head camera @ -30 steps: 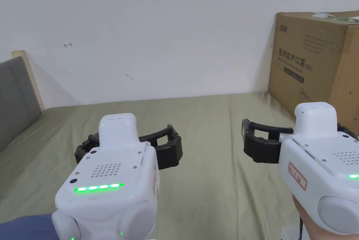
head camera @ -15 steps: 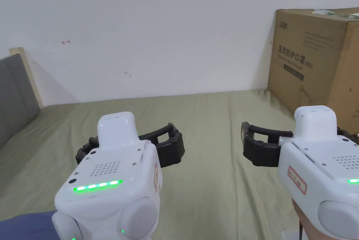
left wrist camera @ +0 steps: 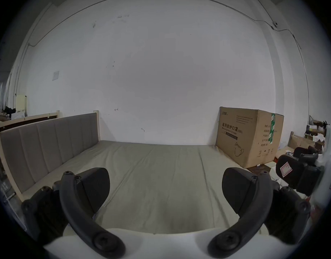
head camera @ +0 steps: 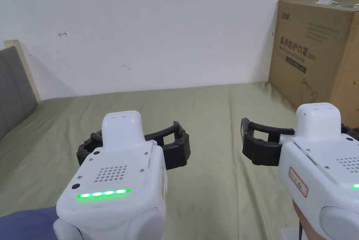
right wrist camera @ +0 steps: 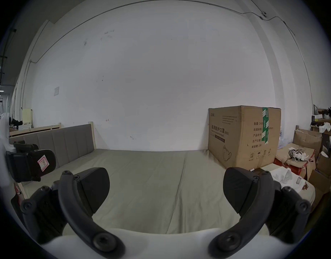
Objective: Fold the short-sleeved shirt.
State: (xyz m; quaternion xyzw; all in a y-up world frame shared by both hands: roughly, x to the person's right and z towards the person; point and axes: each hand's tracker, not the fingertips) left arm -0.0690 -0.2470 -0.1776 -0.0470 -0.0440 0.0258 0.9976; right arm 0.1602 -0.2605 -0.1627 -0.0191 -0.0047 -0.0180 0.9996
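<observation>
My left gripper (head camera: 133,144) hovers over the olive bed sheet (head camera: 210,118), open, with nothing between its black jaws. My right gripper (head camera: 301,139) is level with it on the right, also open and holding nothing. In the left gripper view the left gripper (left wrist camera: 165,186) has its jaws wide apart over bare sheet (left wrist camera: 161,169), and the right gripper (left wrist camera: 295,171) sits at the right edge. The right gripper view shows the right gripper (right wrist camera: 165,186) gaping the same way, with the left gripper (right wrist camera: 30,164) at the left. A patch of blue cloth (head camera: 24,223) lies at the lower left corner; I cannot tell what it is.
A large cardboard box (head camera: 315,54) stands on the bed's far right corner against the white wall. A grey padded headboard (head camera: 14,90) runs along the left side. Boxes and clutter (right wrist camera: 301,154) lie beyond the bed's right edge.
The head camera has shifted a little. Both grippers stay open and hold about the same place above the sheet.
</observation>
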